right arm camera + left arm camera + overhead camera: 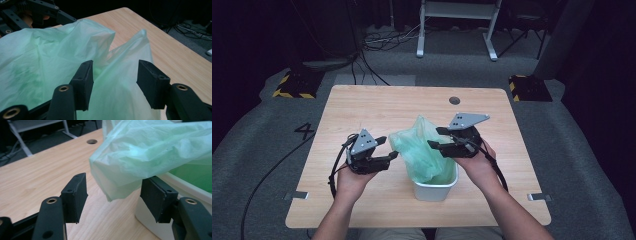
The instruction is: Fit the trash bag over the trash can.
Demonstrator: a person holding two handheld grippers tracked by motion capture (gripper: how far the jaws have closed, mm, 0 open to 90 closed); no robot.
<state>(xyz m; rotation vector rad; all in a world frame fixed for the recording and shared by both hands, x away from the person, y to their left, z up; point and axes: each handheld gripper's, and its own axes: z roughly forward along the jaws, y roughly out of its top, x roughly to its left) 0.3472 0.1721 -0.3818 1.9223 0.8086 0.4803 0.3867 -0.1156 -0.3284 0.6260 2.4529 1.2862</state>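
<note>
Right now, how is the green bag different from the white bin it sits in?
The green bag is thin, soft and crumpled; the white bin is stiff, with straight walls. The bag is see-through green; the bin is solid white. The bag sticks up above the rim and hangs over one corner; the bin stands flat on the table. Both are between the two grippers.

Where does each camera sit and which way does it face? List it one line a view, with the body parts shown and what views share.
High view: above the person's side, looking forward and down on the table; forearms, hands, left claw and right claw show.
Left gripper view: on the left claw, looking along open jaws at the green bag draped over the white bin.
Right gripper view: on the right claw, jaws open over the bag, the other claw beyond.
Shared: bag and table.
</note>
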